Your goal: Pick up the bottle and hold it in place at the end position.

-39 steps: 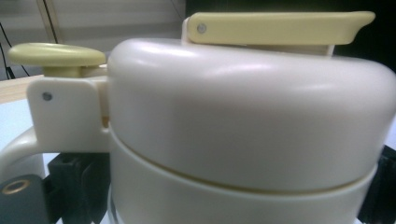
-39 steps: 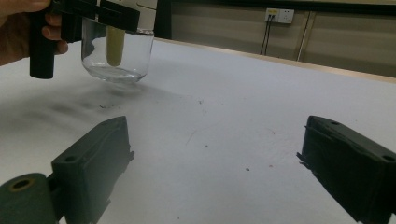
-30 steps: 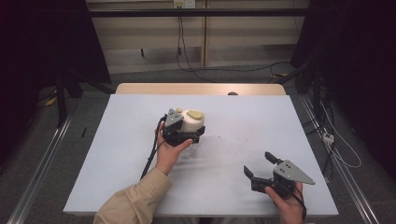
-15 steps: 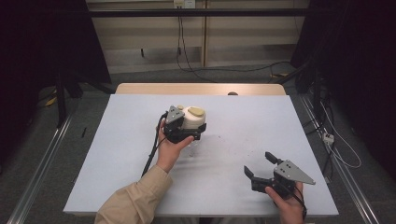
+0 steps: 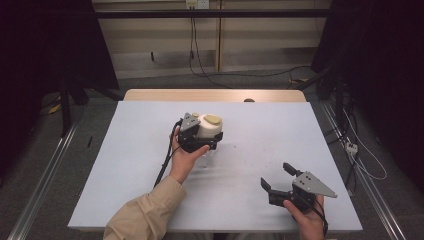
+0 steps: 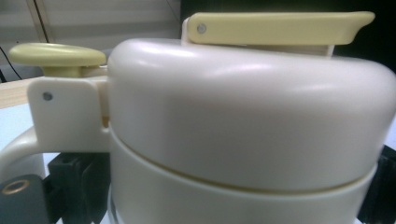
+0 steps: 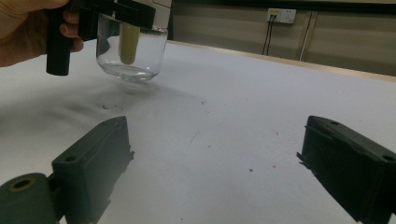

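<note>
My left tool point(image 5: 200, 141) grips the cream-lidded glass jug point(image 5: 207, 127), lifted just above the tabletop point(image 5: 125, 165) near its centre. My right tool point(image 5: 280, 179) rests wide open and empty near the front right edge.

no readable text, no labels, no brands, no numbers, no signs anywhere
</note>
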`<state>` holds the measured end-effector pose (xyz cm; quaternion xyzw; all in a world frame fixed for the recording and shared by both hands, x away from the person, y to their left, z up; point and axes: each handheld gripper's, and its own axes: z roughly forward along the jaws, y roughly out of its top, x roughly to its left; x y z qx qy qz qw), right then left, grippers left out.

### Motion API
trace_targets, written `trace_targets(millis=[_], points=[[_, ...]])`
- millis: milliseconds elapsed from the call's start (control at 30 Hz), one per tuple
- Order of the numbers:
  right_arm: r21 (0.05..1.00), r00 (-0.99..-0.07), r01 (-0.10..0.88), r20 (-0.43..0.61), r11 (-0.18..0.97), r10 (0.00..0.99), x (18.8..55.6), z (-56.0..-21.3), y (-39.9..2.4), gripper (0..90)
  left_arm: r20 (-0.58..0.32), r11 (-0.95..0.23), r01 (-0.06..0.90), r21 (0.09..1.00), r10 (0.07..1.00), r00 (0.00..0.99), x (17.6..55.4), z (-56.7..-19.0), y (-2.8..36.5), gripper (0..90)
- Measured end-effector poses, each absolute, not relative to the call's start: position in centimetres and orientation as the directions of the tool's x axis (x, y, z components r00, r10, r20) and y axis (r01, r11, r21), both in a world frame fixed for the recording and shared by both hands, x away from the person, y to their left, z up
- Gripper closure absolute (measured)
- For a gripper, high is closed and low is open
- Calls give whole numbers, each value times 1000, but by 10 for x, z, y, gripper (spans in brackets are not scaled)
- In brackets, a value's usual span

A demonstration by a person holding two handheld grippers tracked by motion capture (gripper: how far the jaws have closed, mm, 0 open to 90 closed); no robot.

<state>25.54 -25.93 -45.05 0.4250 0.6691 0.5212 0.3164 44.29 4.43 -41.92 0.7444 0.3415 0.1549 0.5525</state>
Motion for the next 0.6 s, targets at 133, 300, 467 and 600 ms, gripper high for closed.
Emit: trace_targets(millis=[133,300,467,600], points=[[967,-437,237,17,96,899,255,-450,-260,73,-144,-159,333,929,675,724,443,-418,43,63],[966,-434,240,20,94,901,255,-451,-261,72,-135,-168,326,930,669,731,443,-419,39,63],[967,-435,239,24,90,900,255,-450,-261,72,-129,-176,323,930,666,734,443,-420,37,63],[967,-434,238,23,90,901,255,-450,-261,72,-123,-183,321,929,664,737,444,-421,36,63]])
